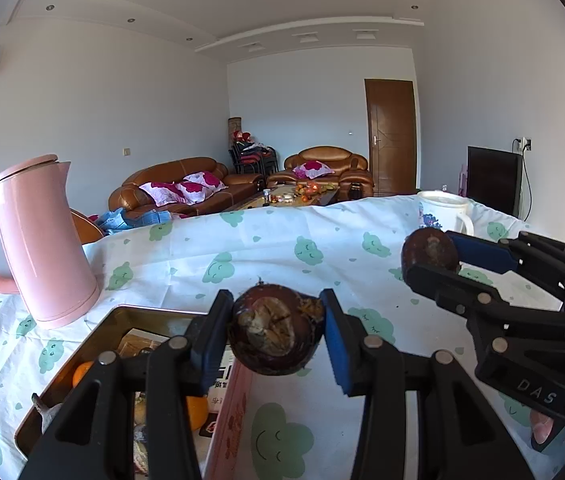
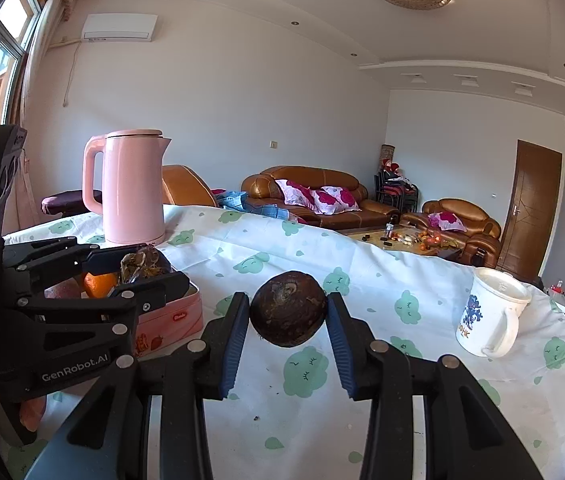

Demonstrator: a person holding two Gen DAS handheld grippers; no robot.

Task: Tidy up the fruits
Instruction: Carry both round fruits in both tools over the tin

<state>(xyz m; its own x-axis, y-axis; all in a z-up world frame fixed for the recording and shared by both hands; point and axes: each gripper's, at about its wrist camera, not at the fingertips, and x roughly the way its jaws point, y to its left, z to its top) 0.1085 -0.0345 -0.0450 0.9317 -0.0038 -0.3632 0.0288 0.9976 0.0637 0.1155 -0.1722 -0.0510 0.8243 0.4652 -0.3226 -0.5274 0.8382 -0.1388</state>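
My left gripper (image 1: 276, 334) is shut on a dark brown round fruit (image 1: 276, 334) with a pale cracked patch, held above the right rim of a pink tin box (image 1: 226, 424). The box holds an orange (image 1: 82, 372) and other items. My right gripper (image 2: 288, 320) is shut on a second dark brown round fruit (image 2: 288, 308), held above the cloud-print tablecloth (image 2: 382, 320). In the left wrist view the right gripper (image 1: 430, 258) shows at the right with its fruit (image 1: 428, 250). In the right wrist view the left gripper (image 2: 150, 270) shows at the left above the box (image 2: 170, 316).
A pink kettle (image 1: 38, 240) stands at the table's left, behind the box. A white mug (image 2: 490, 312) stands at the table's right. Sofas and a coffee table lie beyond the table's far edge.
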